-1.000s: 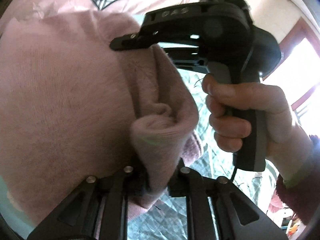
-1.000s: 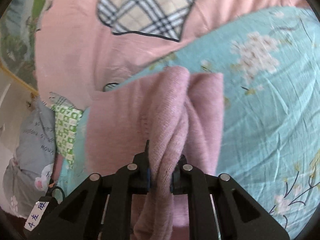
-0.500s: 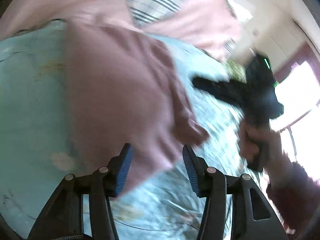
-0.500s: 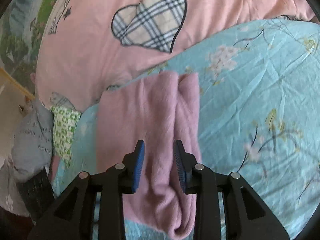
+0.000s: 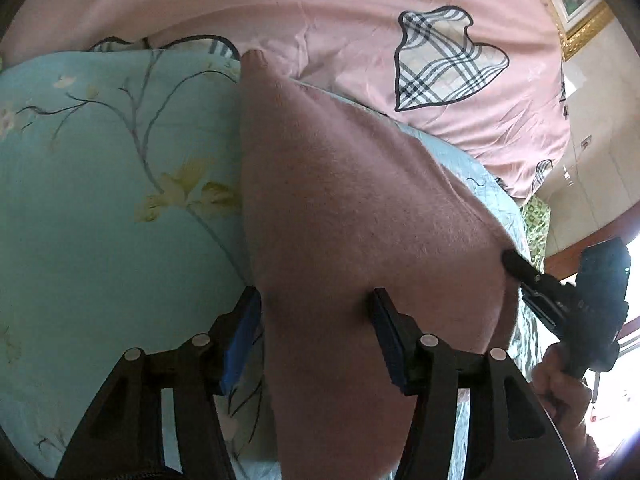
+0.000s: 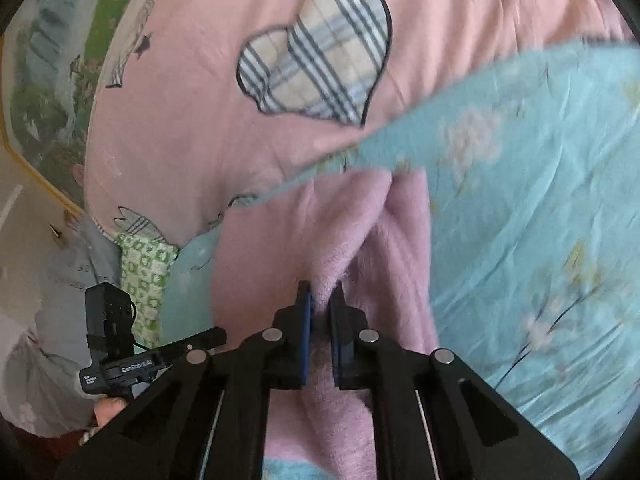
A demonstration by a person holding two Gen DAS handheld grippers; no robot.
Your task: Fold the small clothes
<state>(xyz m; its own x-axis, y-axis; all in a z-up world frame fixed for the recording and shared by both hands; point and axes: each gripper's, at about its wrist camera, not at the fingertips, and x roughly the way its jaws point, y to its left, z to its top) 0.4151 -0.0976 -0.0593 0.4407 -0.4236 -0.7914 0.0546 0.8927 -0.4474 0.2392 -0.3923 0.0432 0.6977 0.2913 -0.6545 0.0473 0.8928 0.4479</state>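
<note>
1. Task item: pink fuzzy knit garment (image 5: 352,216), lying folded on the light-blue floral bedsheet (image 5: 100,208). In the left wrist view it fills frame centre, running from 12 o'clock down to 6 o'clock.
2. Left gripper (image 5: 316,336): fingers spread wide, blue pads (image 5: 240,340) on either side of the garment's near end. Fabric sits between the jaws, but whether the pads touch it cannot be told.
3. Right gripper (image 6: 320,316): fingers nearly pressed together, pinching a raised ridge of the garment (image 6: 328,256). The fold bunches up right at the tips.
4. Right wrist view: garment runs from centre to 6 o'clock, with a vertical crease from the pinch point up toward 12 o'clock. The sheet (image 6: 520,208) spreads from 2 to 5 o'clock.
5. Pink quilt (image 6: 192,120) with a plaid heart patch (image 6: 320,52) lies past the garment at 12 o'clock, overlapping the sheet's far edge. Same quilt (image 5: 320,12) and patch (image 5: 444,60) sit at 12 to 2 o'clock in the left wrist view.
6. Cross views: right gripper's body (image 5: 592,304) shows at 4 o'clock in the left view, its tip at the garment's right edge, held by a hand (image 5: 564,384). Left gripper's body (image 6: 116,340) shows at 8 o'clock in the right view.
7. Green-and-white patterned cloth (image 6: 146,268) sits at 9 o'clock in the right view, beside the sheet's edge.
</note>
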